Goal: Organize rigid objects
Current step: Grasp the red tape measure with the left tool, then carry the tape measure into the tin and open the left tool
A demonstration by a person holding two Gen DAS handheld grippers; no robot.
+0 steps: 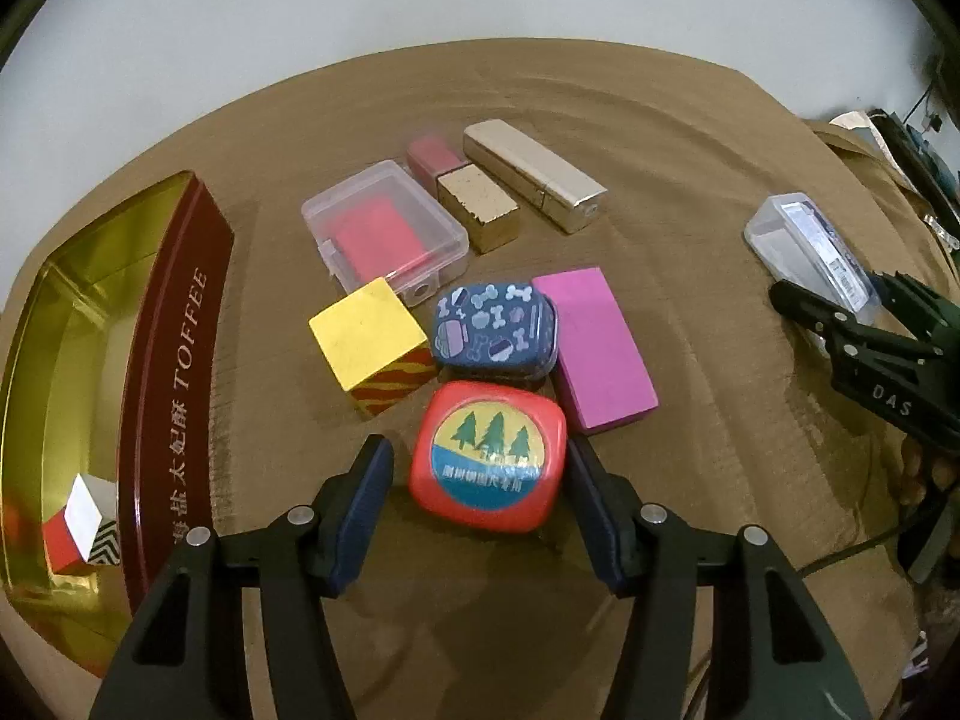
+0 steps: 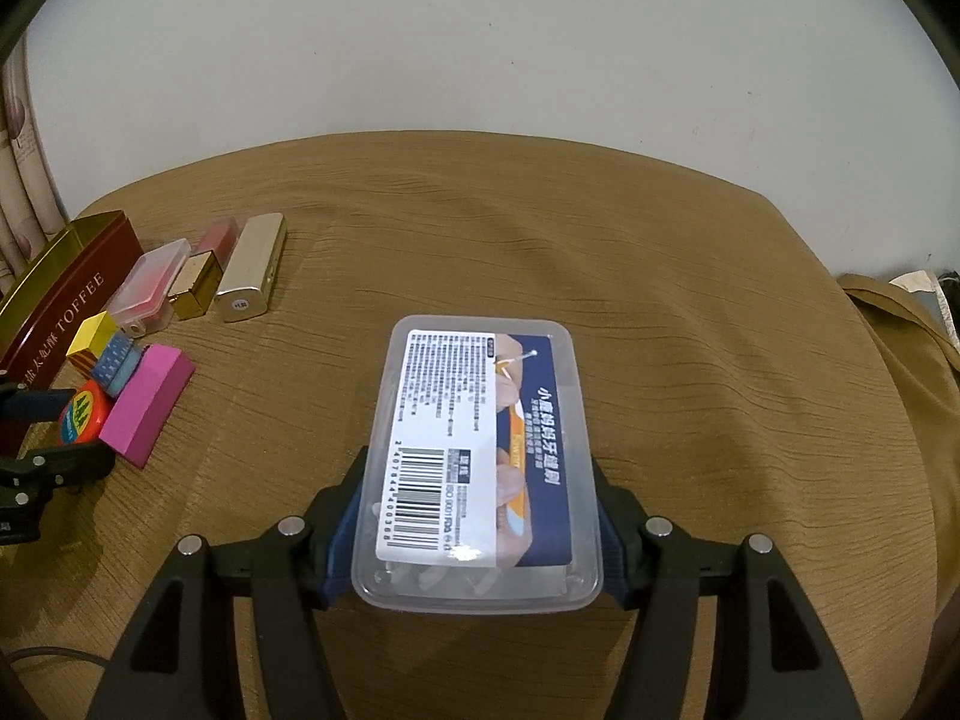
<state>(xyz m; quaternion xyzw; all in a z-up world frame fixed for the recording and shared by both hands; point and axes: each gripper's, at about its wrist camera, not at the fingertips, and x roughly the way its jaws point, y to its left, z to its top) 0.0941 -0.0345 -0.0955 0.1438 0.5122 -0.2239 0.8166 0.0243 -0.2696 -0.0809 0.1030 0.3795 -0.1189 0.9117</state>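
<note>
Left gripper [image 1: 477,468]: jaws straddle the red case [image 1: 489,456]; right pad touching, left pad just clear. The case sits on the surface [image 1: 690,180], right of the toffee tin [image 1: 174,372]. Right gripper [image 2: 477,516]: clamped on the clear plastic box [image 2: 480,456], well right of the tin.

Brown tablecloth [image 2: 660,300], white wall [image 2: 480,48], curtain [image 2: 18,180] at left
</note>
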